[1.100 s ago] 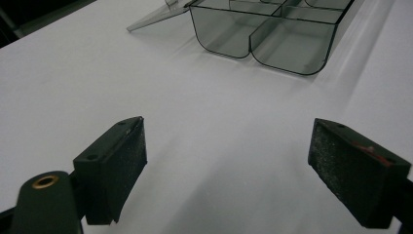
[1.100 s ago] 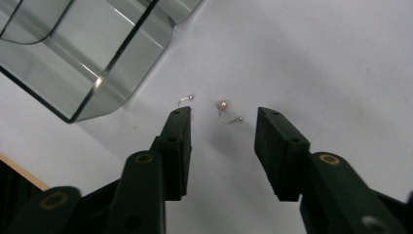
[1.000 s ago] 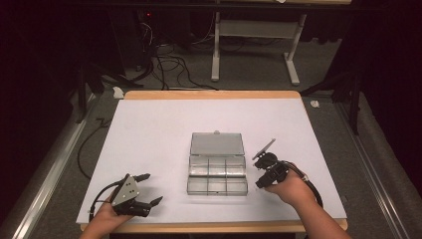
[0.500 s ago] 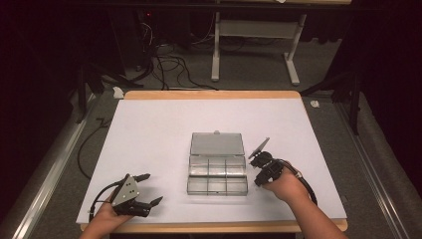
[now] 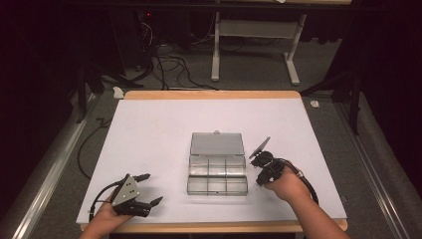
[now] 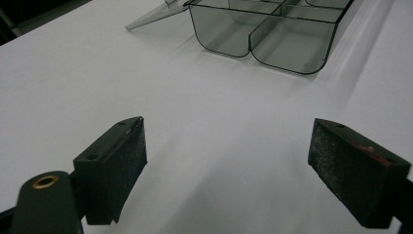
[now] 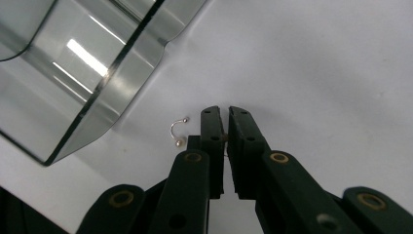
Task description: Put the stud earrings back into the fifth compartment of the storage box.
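Where the white worktop [image 5: 164,129] carries a clear compartment box [image 5: 217,169] with its lid laid open, the right tool [image 7: 225,127] is seen just beside it — jaws just drawn together, a small curved earring [image 7: 178,131] lying beside them, whether pinched cannot be told. The left tool [image 6: 229,165] is held wide open, nothing gripped.

A clear compartment box [image 5: 217,171] sits slightly right of the middle of the white worktop [image 5: 149,134], its lid [image 5: 217,143] folded flat toward the far edge. The right gripper [image 5: 259,160] rests just beside the box's right side, held by a hand [image 5: 282,185] whose forearm comes in from the near right corner; its jaws have just been closing and now stand shut, and whether anything is between them cannot be told from here. The left gripper [image 5: 149,189] lies near the near left corner, well apart from the box, its jaws spread.
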### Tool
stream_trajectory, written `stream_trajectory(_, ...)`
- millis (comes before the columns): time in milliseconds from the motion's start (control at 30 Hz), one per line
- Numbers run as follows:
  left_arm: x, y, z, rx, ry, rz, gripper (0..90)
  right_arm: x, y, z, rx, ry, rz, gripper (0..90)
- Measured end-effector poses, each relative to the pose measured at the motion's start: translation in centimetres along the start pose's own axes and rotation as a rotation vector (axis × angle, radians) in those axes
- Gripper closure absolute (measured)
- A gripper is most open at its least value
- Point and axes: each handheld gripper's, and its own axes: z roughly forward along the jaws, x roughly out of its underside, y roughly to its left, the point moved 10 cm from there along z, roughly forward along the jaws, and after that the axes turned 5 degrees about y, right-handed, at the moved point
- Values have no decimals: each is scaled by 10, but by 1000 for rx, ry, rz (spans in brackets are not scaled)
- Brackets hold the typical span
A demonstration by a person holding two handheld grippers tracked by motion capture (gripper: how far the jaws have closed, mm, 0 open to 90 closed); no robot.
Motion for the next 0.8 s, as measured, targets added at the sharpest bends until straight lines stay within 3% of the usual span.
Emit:
stream_trajectory(100,0,0,0,-3,-2,5,148,-1,0,-11,-13,-17,21,863)
stream_trajectory(333,0,0,0,-4,0,6,149,-4,7,-27,-29,-32,15,862)
stream_trajectory(800,0,0,0,-1,2,5,149,-18,32,-48,-32,-47,-37,862)
